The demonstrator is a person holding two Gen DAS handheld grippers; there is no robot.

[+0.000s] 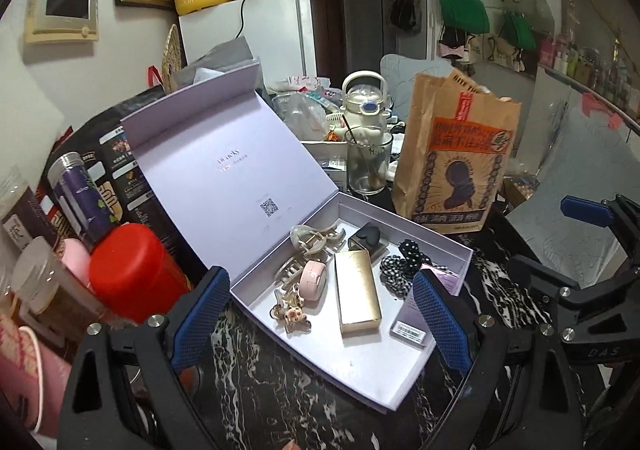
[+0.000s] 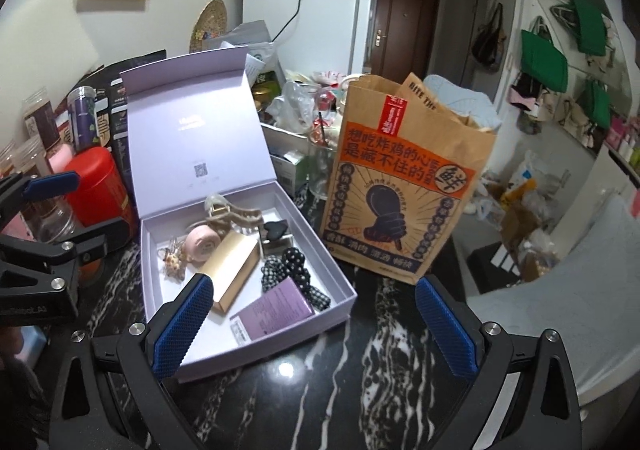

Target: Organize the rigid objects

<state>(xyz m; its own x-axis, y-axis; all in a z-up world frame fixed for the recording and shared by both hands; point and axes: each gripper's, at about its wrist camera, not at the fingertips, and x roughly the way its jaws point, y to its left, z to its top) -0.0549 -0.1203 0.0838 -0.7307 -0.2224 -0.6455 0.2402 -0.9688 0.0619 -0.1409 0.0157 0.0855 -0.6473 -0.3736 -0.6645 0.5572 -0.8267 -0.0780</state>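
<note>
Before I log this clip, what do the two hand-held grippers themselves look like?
Both match. The left hand-held gripper and the right hand-held gripper each have a black angular frame with triangular cut-outs, silver round bolt heads, and two fingers faced with blue pads in a diamond-knurled texture. Faint pale lettering marks the black frames. No cables or sleeves are visible.

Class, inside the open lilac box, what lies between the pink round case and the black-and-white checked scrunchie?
A gold rectangular box lies between the pink round case and the checked scrunchie; the left wrist view shows it best.
</note>
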